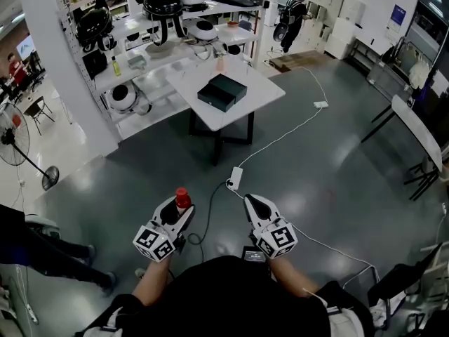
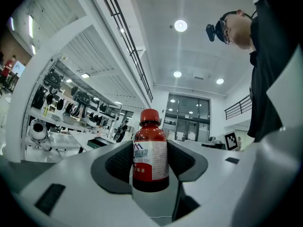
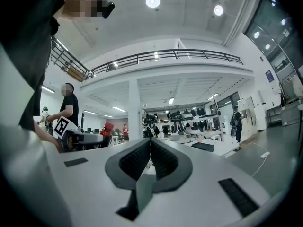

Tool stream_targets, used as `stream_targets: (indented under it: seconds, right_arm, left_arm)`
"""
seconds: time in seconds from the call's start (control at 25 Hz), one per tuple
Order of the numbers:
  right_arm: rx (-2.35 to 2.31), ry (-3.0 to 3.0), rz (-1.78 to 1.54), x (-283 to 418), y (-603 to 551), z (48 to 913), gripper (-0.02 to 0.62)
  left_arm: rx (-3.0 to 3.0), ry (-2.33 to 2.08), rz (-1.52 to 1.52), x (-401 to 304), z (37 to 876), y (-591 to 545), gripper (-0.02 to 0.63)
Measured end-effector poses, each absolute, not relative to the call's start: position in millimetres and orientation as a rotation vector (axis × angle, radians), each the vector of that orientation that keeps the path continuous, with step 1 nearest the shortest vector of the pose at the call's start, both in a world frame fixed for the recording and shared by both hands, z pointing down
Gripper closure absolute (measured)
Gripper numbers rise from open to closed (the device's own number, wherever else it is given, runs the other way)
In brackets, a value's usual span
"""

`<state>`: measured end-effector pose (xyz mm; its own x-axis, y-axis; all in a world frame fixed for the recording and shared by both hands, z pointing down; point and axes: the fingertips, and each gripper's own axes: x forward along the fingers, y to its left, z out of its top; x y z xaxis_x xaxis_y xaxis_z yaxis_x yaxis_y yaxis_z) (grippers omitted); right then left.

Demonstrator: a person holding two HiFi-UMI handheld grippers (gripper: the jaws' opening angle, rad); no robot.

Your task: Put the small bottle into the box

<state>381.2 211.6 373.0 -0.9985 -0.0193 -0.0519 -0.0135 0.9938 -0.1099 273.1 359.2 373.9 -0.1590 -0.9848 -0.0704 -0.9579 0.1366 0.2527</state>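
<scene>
left gripper [image 1: 179, 210] clamping upright small bottle [image 2: 150, 151], right gripper [image 3: 150, 156] jaws together, box [image 1: 222, 92] on table [image 1: 264, 83] ahead

Body of small bottle [image 1: 182, 196] hidden inside left gripper [image 1: 180, 209]; box [image 1: 222, 92] lid state unclear.

a glossy grey floor [image 1: 330, 181] holds a white table [image 1: 263, 83]; white shelves [image 1: 140, 55] stand behind it, a pillar [image 1: 70, 69] and fan [image 1: 10, 142] at left, round ceiling lights [image 3: 152, 1] overhead.

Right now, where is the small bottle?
The small bottle stands upright in the left gripper's fingers, low left in the head view, far from the box on the table.
</scene>
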Motion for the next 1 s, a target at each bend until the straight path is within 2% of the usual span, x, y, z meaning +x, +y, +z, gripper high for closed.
stream_targets:
  seconds: [1.0]
  right_arm:
    - [0.035,3.120,-0.155,419,189,399,0.563]
  left_arm:
    - [1.837,-2.372,-0.373,307,380,371,0.371]
